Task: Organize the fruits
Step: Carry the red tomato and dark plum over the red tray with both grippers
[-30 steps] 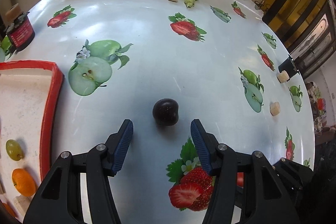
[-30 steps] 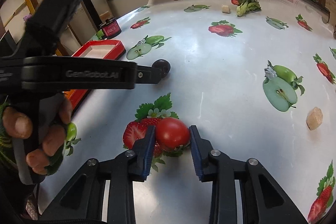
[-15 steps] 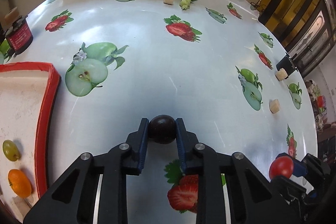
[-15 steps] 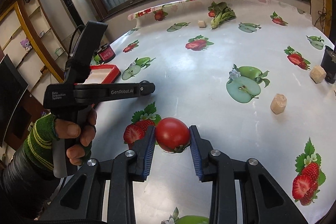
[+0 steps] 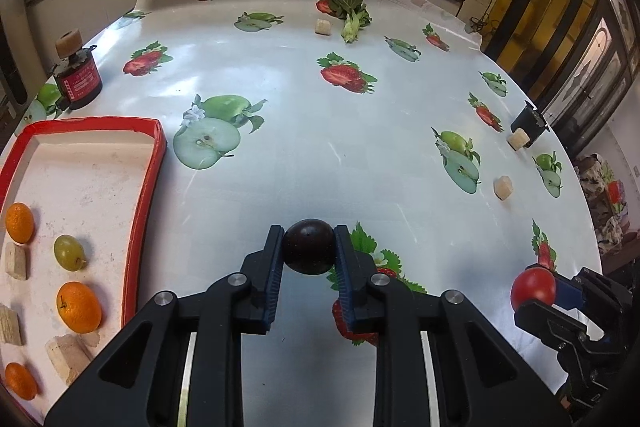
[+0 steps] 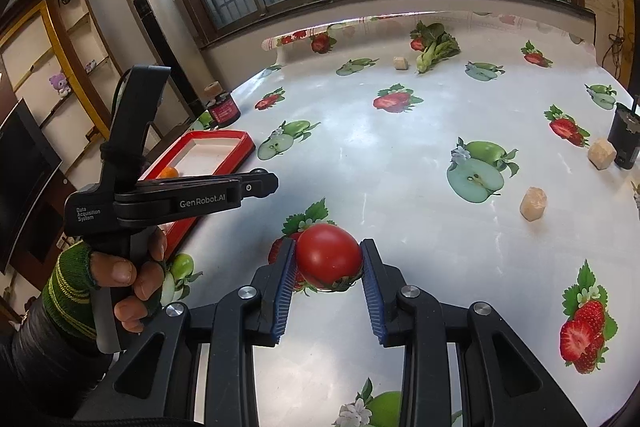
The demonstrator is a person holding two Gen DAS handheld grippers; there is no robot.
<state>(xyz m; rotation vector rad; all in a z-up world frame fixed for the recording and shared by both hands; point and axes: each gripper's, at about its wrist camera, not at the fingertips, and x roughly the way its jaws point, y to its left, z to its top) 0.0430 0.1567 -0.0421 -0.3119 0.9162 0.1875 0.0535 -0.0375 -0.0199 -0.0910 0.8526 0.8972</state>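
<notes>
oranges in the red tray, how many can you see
3, all along the tray's left side: one orange farthest back, one beside the green grape, one nearest. The frame edge may hide more.

Open tablecloth (image 5: 320, 155) up to the red tray's (image 5: 154, 155) raised rim.

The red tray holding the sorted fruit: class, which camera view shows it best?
The left wrist view. The red tray lies open there, with oranges and a green grape visible inside. The right wrist view catches only its far end, mostly hidden behind the left gripper.
</notes>
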